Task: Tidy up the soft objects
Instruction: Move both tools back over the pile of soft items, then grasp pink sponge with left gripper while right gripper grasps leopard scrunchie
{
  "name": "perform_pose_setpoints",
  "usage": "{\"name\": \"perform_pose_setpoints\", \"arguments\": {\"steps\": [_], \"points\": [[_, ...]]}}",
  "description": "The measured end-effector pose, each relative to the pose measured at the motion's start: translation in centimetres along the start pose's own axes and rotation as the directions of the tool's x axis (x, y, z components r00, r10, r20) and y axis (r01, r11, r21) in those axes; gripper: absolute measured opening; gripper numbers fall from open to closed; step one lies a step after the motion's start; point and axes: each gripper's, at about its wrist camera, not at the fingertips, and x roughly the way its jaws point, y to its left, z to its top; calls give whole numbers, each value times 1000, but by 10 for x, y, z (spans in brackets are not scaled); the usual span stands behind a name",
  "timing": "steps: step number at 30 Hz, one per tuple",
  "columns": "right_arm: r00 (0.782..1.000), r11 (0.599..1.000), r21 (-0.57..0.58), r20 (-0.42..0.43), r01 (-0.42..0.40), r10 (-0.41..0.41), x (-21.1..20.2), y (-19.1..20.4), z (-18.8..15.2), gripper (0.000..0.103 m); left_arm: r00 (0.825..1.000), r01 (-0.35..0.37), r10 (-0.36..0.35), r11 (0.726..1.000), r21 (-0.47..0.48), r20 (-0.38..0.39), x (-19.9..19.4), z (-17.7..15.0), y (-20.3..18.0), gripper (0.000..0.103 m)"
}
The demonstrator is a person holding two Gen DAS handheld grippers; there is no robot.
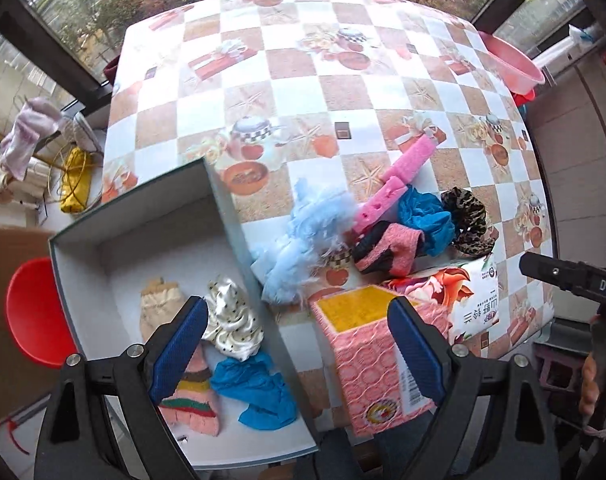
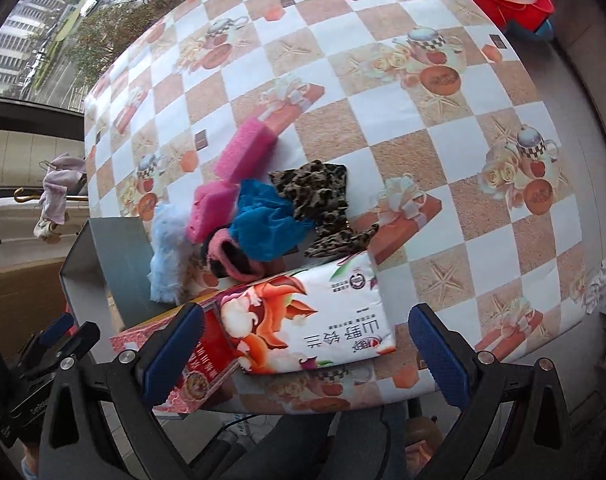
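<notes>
box stands open at the near left of the table, with a spotted white scrunchie, a blue cloth and a striped sock inside. my left gripper hangs over its right wall, fingers apart, holding nothing. my right gripper is wide apart too, over the tissue pack. just beyond lie the pink sponge, blue scrunchie, leopard scrunchie and fluffy light blue piece.

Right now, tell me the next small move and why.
Probably ease the right tool forward over the carton toward the leopard scrunchie. Both tools are open and empty, and the scrunchie lies at the near edge of the pile on the table, outside the grey box where other soft items already sit.
</notes>
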Motion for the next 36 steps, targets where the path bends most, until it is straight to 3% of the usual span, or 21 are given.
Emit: {"name": "perform_pose_setpoints", "arguments": {"steps": [6,14,18,21,24,26,28,32,36], "points": [[998,998,49,-57,25,-22,37,-32,26,103,997,-57,63,991,125,-44,38,51,-62,93],[990,997,-56,-130,47,-54,87,-33,58,103,976,-161,194,952,259,-104,119,109,-117,93],[984,995,-81,-163,65,-77,106,-43,68,103,959,-230,264,937,263,-103,152,126,-112,93],[984,992,-66,-139,106,-114,106,-63,76,103,964,-240,257,953,186,-70,152,140,-89,99],[978,981,-23,-84,191,-193,95,-94,84,103,955,-289,295,950,116,-39,144,154,-62,99],[977,978,23,-47,209,-208,82,-116,89,103,973,-222,224,974,33,-50,134,159,-43,99],[985,983,53,-11,174,-174,67,-131,91,103,987,-158,158,987,-9,-42,124,158,-36,99],[994,994,22,25,109,-110,50,-138,87,103,989,-136,138,990,32,-63,124,152,-52,99],[996,995,-54,45,82,-80,46,-125,78,103,993,-82,72,991,-105,-97,131,153,-55,99]]}}
